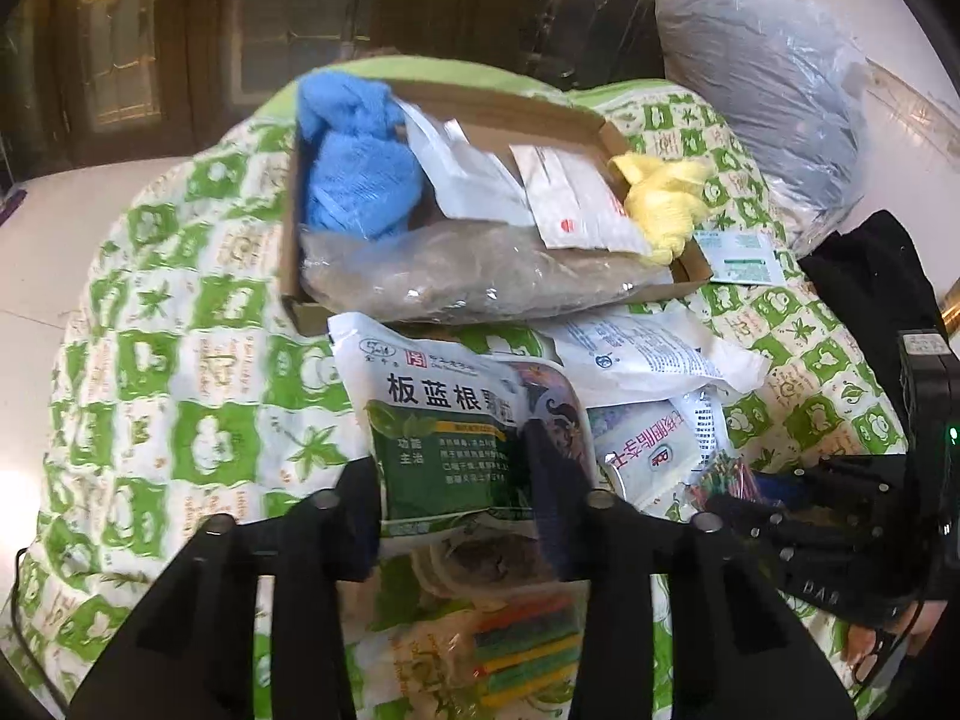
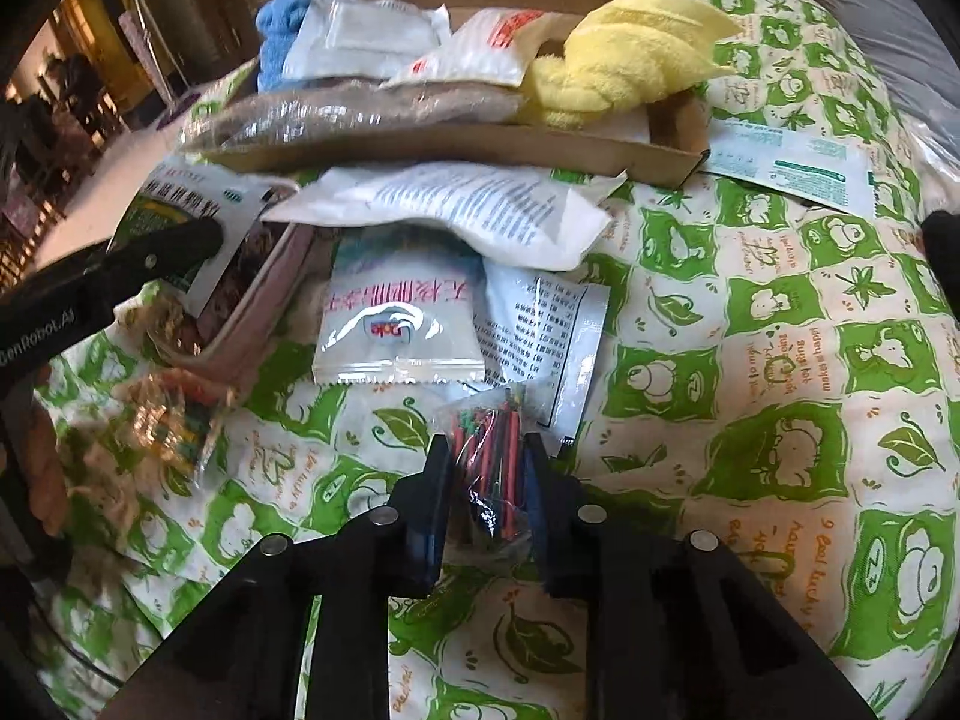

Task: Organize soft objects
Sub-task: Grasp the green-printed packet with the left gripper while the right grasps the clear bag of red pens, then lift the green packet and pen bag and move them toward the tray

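My left gripper (image 1: 456,480) is shut on a green and white medicine pouch (image 1: 444,420), held above the bed; it also shows in the right wrist view (image 2: 174,222). My right gripper (image 2: 487,480) is shut on a small clear bag of coloured sticks (image 2: 489,450). A cardboard box (image 1: 474,114) holds a blue towel (image 1: 354,162), white packets (image 1: 576,198), a clear bag of brown stuff (image 1: 468,270) and a yellow towel (image 1: 660,198). White pouches (image 2: 396,324) lie loose in front of the box.
Everything rests on a green and white patterned quilt (image 2: 750,360). A flat green and white sachet (image 2: 792,168) lies right of the box. A grey plastic-wrapped bundle (image 1: 768,78) sits at the far right. A bag of coloured strips (image 1: 528,648) lies under my left gripper.
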Tool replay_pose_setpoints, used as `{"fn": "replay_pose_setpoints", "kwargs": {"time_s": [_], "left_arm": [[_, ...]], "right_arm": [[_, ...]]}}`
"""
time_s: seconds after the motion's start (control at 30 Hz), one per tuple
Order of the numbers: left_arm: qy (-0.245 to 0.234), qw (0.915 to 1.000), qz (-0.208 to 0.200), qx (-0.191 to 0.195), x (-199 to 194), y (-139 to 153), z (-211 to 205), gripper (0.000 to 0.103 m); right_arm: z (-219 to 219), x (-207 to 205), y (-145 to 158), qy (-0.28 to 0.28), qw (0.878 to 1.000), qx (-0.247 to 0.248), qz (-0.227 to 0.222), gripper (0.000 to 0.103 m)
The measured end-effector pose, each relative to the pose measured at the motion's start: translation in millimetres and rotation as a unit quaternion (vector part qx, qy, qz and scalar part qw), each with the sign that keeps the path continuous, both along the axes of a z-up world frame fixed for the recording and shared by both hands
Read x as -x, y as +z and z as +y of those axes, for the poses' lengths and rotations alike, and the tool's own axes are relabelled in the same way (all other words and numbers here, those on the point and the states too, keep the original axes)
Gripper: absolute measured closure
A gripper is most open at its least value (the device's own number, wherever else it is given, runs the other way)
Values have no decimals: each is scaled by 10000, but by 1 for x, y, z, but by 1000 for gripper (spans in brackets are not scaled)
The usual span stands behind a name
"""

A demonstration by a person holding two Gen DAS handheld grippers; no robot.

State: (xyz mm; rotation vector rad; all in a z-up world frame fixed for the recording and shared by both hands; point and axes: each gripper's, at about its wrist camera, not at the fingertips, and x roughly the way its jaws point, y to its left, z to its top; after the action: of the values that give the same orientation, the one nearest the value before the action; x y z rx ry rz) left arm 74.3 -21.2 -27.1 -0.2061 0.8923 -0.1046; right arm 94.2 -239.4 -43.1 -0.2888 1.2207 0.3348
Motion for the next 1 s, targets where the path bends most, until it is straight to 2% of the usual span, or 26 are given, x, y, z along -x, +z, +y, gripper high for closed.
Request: {"fn": "replay_pose_setpoints", "kwargs": {"time_s": [0.03, 0.27, 0.6, 1.0], "left_arm": [[3, 10000, -24, 25, 3, 2, 3, 90], [106, 9996, -95, 248, 20, 12, 21, 90], [-50, 9994, -193, 298, 24, 18, 11, 90], [-38, 9995, -191, 260, 27, 19, 11, 90]], "right_arm": [[-1, -1, 1, -10, 10000, -31, -12, 82], [1, 1, 7, 20, 9999, -78, -141, 83], [-2, 24, 30, 165, 9983, -167, -532, 83], [0, 34, 36, 134, 9981, -163, -582, 83]]}}
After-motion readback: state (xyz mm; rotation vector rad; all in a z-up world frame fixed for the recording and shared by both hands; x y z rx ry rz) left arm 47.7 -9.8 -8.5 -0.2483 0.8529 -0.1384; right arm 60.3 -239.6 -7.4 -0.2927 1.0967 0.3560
